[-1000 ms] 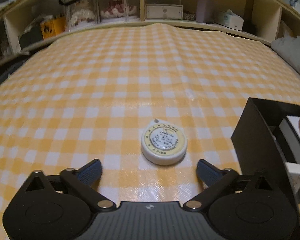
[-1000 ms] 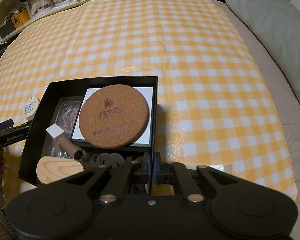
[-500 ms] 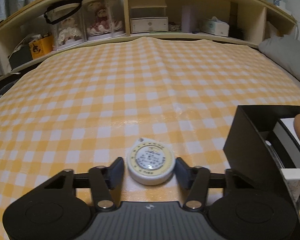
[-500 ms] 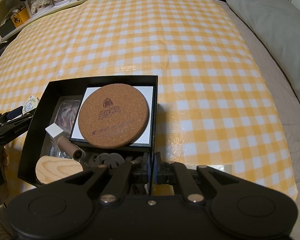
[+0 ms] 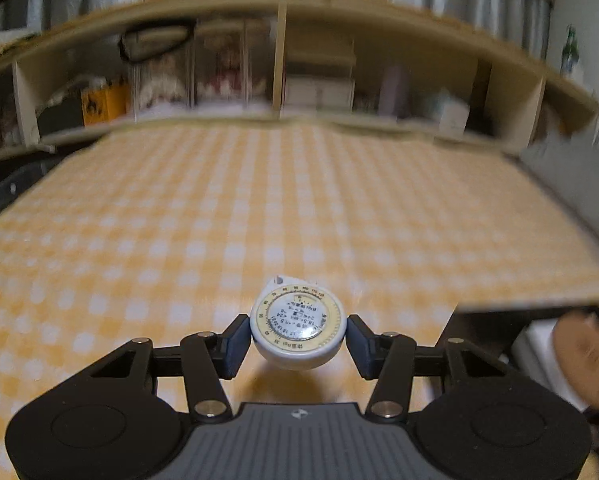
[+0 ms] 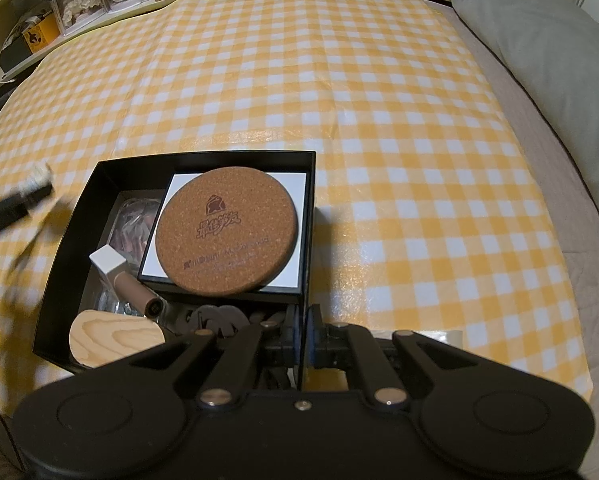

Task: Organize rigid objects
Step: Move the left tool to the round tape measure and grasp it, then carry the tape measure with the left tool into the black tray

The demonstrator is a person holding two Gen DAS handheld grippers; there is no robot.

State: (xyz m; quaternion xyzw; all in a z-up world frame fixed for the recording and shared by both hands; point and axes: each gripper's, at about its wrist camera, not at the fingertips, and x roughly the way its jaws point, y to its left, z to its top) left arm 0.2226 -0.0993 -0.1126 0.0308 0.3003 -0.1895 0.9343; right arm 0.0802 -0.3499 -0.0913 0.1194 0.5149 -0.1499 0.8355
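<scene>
My left gripper (image 5: pixel 297 338) is shut on a round white tape measure (image 5: pixel 297 330) and holds it lifted above the yellow checked cloth; its shadow lies below it. The black box (image 6: pixel 207 160) lies to its right. In the right wrist view my right gripper (image 6: pixel 304 338) is shut on the box's near right wall (image 6: pixel 304 280). The box holds a cork coaster (image 6: pixel 228 230) on a white card, a wooden disc (image 6: pixel 115 336), a small white block (image 6: pixel 107 260) and a brown tube (image 6: pixel 137 294). The left gripper shows blurred at the left edge (image 6: pixel 15 204).
Shelves (image 5: pixel 315 80) with boxes and dolls run along the far edge of the cloth. A grey pillow (image 6: pixel 539 44) lies at the right. The cloth's near right edge (image 6: pixel 571 352) ends on a grey mattress.
My left gripper closed on the tape measure and lifted it off the cloth, tilting the view upward. The right gripper stayed shut on the box wall.
</scene>
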